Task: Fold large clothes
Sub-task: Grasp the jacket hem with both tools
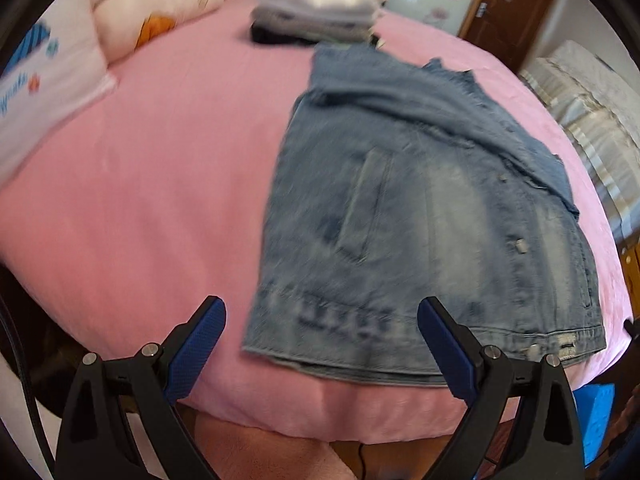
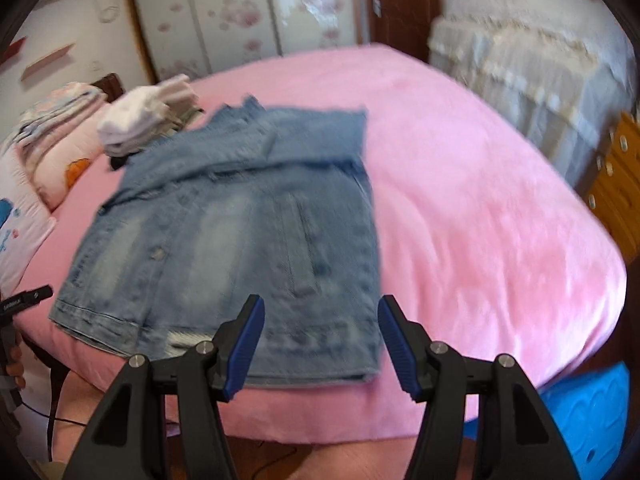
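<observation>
Denim jacket (image 1: pixel 432 216) lying flat and partly folded, sleeves turned in, on the pink bed (image 1: pixel 140 200) near its front edge. Left tool (image 1: pixel 322 320) spread wide, holding nothing, just above the jacket's hem. Right tool (image 2: pixel 321 316) likewise spread and empty over the hem. Stack of folded clothes (image 1: pixel 316 8) beyond the collar; pillows (image 2: pixel 52 140) beside it.
</observation>
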Demonstrator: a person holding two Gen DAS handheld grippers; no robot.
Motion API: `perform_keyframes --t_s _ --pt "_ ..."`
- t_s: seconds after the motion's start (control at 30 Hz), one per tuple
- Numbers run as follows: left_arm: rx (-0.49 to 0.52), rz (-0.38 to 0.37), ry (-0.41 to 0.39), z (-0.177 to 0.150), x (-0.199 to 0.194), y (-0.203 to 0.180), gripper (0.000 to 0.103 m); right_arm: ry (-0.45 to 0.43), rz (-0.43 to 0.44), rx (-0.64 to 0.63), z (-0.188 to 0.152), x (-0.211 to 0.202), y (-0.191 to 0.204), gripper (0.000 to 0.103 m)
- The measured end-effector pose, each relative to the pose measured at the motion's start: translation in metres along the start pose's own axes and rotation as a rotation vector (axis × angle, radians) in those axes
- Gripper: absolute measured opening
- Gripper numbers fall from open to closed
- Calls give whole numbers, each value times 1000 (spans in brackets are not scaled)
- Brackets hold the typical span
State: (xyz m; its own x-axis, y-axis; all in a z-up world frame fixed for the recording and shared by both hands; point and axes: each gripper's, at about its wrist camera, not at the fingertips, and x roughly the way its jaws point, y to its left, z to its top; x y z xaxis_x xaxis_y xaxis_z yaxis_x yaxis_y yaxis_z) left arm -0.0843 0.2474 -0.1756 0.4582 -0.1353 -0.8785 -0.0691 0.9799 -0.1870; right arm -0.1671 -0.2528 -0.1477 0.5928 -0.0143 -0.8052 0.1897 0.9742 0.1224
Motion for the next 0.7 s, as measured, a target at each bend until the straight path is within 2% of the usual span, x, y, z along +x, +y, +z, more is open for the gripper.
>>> perform_keyframes --t_s 0.2,0.37,0.47,0.53,0.63,0.7 --pt "-70 -79 57 -8 29 24 95 105 28 114 -19 34 -31 59" --pt "-109 -137 43 -8 39 33 91 140 73 171 -29 51 -38 59" --pt "-130 -178 35 -6 43 37 78 160 117 196 -32 62 -37 58" --pt "-139 -195 35 -5 44 38 60 164 159 214 -32 67 -35 49" --pt "-153 -239 38 -4 45 39 45 166 163 215 -32 69 -32 46" --pt "-166 -263 34 -6 45 42 41 167 182 226 -33 70 -35 46"
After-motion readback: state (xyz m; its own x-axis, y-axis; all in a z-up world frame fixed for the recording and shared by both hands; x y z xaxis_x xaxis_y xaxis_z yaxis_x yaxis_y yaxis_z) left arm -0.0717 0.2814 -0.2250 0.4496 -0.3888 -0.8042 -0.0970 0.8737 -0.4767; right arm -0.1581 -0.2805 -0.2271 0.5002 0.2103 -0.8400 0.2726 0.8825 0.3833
